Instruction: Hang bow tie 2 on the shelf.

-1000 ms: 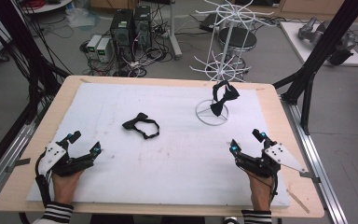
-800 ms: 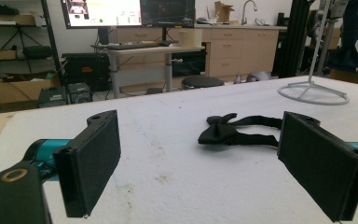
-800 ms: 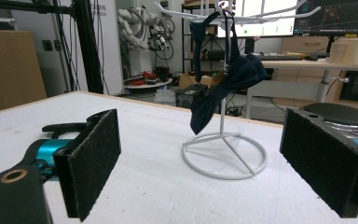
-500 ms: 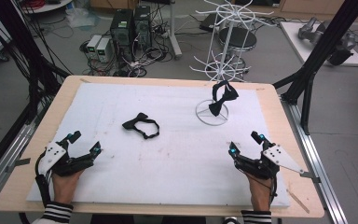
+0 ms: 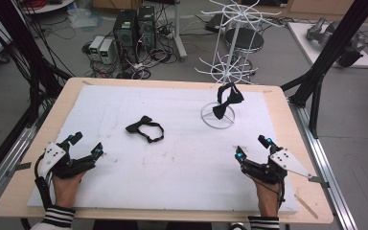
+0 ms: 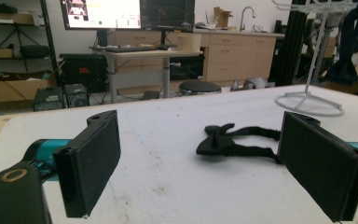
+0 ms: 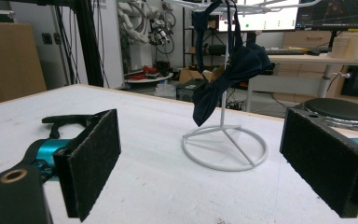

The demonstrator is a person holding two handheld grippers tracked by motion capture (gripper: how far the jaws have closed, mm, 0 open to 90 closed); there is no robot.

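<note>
Bow tie (image 5: pixel 145 128) lies flat on the white counter (image 5: pixel 172 167), and nothing touches it.
Its strap curls in a loop beside the bow, and it sits a bit left of the middle of the counter. In the left gripper view the bow tie (image 6: pixel 235 140) rests ahead, between the two black pads. A second bow tie (image 5: pixel 227 99) hangs on a white wire stand (image 5: pixel 218 117) toward the back right, well apart from the first one. The left hand-held gripper (image 5: pixel 86 146) is at the near left of the counter with its jaws spread wide, holding nothing. The right hand-held gripper (image 5: pixel 252 146) is at the near right, jaws wide apart too, facing the stand (image 7: pixel 223 147) and its hanging bow tie (image 7: pixel 228 70).
</note>
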